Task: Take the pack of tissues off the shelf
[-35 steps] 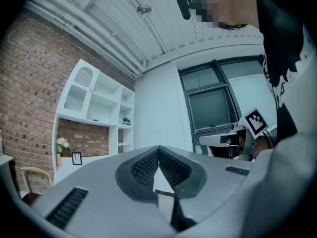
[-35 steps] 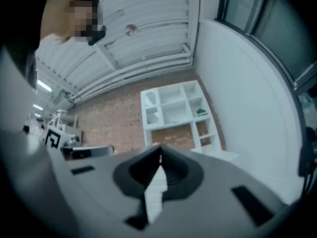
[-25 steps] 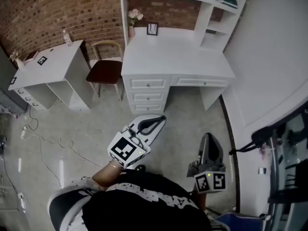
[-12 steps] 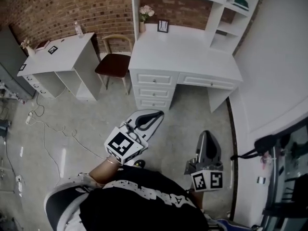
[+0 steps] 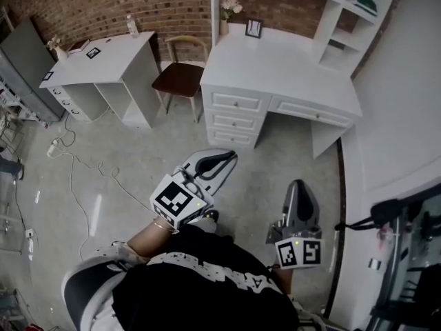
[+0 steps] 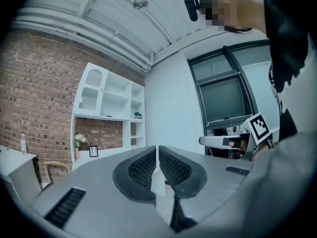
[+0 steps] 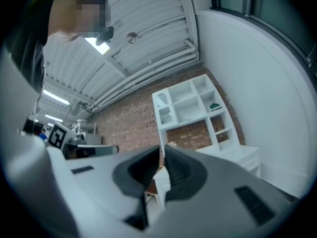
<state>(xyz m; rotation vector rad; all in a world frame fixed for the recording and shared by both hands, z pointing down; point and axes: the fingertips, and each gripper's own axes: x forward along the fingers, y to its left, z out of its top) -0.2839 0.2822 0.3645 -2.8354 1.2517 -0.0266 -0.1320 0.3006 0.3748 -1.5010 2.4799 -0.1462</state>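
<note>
Head view: the left claw (image 5: pixel 229 157) and the right claw (image 5: pixel 301 185) are both held above the pale floor (image 5: pixel 131 185), on the near side of the white wooden counter with drawers (image 5: pixel 275 67). Each has its jaws pressed together on nothing. A small dark-green pack (image 5: pixel 365 3), apparently the tissues, lies in a side cubby of the white shelf unit (image 5: pixel 335 36) standing on the counter's right end. It is well apart from both claws, past the counter's far edge.
</note>
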